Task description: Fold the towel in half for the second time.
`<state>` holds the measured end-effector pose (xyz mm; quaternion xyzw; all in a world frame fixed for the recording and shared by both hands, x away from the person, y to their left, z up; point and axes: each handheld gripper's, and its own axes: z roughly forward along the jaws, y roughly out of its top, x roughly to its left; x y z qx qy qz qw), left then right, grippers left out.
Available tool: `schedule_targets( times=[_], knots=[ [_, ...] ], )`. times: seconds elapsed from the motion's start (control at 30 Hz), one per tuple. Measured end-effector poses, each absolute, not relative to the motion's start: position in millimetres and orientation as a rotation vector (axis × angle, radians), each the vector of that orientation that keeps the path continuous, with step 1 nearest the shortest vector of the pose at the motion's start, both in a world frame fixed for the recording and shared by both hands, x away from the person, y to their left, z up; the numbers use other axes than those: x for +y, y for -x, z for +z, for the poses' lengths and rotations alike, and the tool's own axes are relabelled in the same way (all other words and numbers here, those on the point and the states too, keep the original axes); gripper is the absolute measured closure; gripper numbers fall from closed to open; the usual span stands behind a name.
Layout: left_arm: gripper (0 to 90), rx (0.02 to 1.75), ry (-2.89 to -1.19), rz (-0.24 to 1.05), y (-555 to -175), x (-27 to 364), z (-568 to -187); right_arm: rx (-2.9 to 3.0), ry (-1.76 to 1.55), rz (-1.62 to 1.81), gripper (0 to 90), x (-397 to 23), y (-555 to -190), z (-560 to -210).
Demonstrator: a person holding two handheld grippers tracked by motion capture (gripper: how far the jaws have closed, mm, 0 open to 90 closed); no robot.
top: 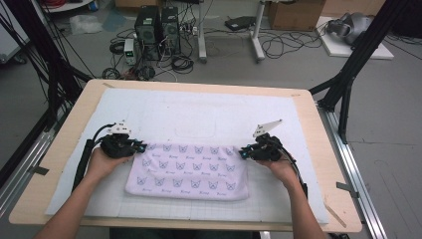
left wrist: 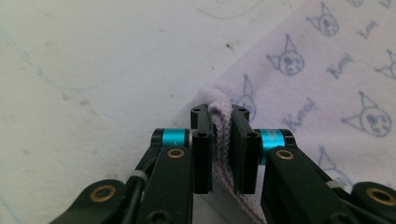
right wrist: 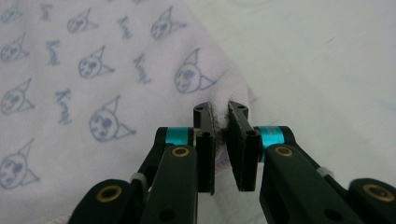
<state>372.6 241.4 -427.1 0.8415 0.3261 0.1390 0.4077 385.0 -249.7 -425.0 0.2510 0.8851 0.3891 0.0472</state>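
On white mat, cat-printed lilac towel

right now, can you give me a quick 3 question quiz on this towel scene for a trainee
1. True or false: the left gripper is shut on a corner of the pale purple cat-print towel.
2. What is pinched in the right gripper? A) a cable B) a far corner of the towel C) nothing
3. What does the towel lie on?

Key:
1. True; its corner is clamped between the pads.
2. B
3. The white mat that covers the wooden table.
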Motion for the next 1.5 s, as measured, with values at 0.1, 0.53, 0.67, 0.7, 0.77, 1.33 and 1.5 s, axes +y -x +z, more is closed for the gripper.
schedule_targets(
  times=[0.1,0.53,0.67,0.7,0.77,1.33,1.5],
  knots=[
    [81.7,0.831,-2.069,0.409,-378,241,-416,2.645,-0.779,1.194,82.7,-252,-390,-415],
    [57.8,0.960,-2.027,0.566,-448,229,-375,2.426,-0.938,1.140,61.9,-257,-459,-376],
    [56.1,0.914,-2.035,0.504,-437,234,-384,2.476,-0.903,1.144,60.7,-251,-451,-384],
    [56.1,0.903,-2.029,0.498,-431,236,-386,2.486,-0.877,1.151,60.6,-248,-447,-385],
    [56.1,0.884,-2.029,0.480,-421,238,-392,2.504,-0.851,1.151,60.6,-244,-439,-388],
    [67.3,0.748,-2.070,0.361,-373,246,-416,2.540,-0.796,1.193,60.9,-232,-395,-405],
    [63.4,0.775,-2.050,0.353,-364,254,-422,2.533,-0.802,1.215,59.8,-234,-386,-411]
  ],
)
